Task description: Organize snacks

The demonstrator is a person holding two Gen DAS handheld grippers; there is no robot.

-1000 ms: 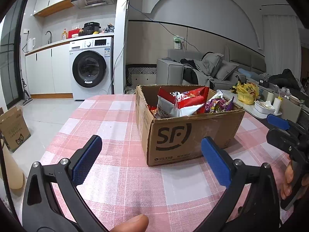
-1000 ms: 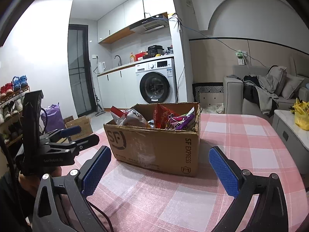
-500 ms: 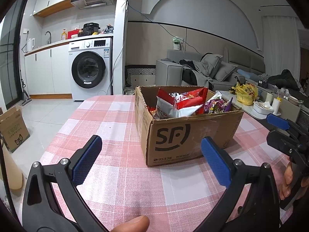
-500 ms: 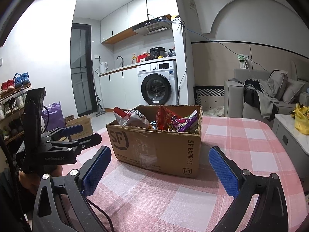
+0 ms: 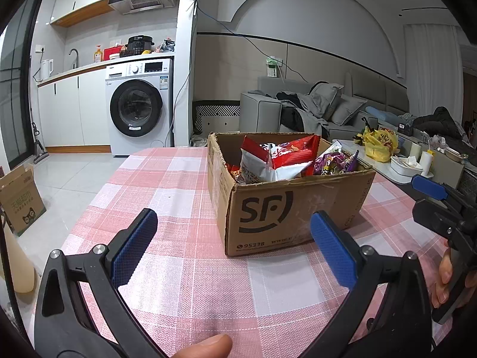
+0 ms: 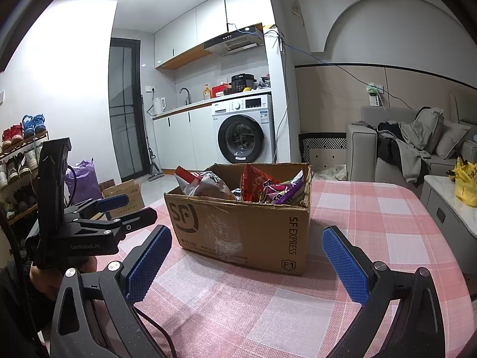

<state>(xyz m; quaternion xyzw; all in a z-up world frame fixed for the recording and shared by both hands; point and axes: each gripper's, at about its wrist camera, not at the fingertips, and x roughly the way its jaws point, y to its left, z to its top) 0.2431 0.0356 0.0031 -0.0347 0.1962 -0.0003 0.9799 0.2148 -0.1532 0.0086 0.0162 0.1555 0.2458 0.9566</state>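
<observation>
A brown cardboard SF box [image 5: 286, 208] stands on the pink checked tablecloth [image 5: 167, 185]. It holds several snack bags, among them a red and white bag [image 5: 277, 158] and a purple bag [image 5: 334, 161]. The box also shows in the right wrist view [image 6: 238, 226], with red [image 6: 253, 185] and purple bags [image 6: 283, 191]. My left gripper [image 5: 232, 244] is open and empty, low over the cloth in front of the box. My right gripper [image 6: 247, 256] is open and empty, just short of the box's corner.
A washing machine [image 5: 140, 107] and kitchen counter stand at the back left, a grey sofa [image 5: 322, 110] at the back right. A low side table with a yellow bag [image 5: 378, 143] is right of the table. A small cardboard box [image 5: 21, 200] sits on the floor left.
Both grippers have tilted or dropped slightly, so the box sits a little lower in both views. Both stay open and empty.
</observation>
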